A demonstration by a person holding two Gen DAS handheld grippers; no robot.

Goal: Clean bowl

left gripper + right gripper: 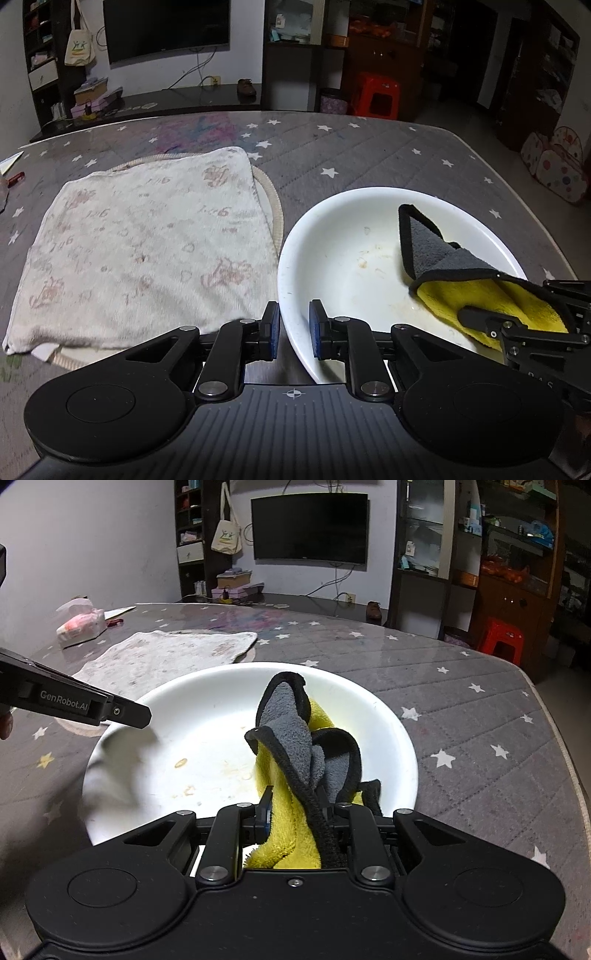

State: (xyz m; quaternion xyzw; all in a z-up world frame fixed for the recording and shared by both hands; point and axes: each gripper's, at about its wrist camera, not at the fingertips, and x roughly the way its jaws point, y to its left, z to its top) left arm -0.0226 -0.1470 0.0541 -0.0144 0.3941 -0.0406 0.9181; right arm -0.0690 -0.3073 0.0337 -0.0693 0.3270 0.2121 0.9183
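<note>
A white bowl point(343, 258) with brownish food stains sits on the grey star-patterned table; it also shows in the right wrist view point(207, 716). My left gripper point(294, 332) straddles the bowl's near left rim, one pad on each side, shut on it. My right gripper point(295, 812) is shut on a yellow and grey cloth point(295, 746) with black edging, held inside the bowl on its right side. The cloth point(454, 273) and the right gripper point(517, 332) show at the right of the left wrist view.
A worn white towel point(147, 243) lies flat on the table left of the bowl, over a round mat. A tissue pack point(81, 624) sits at the table's far left. A red stool point(502, 638) stands beyond the table's far right edge.
</note>
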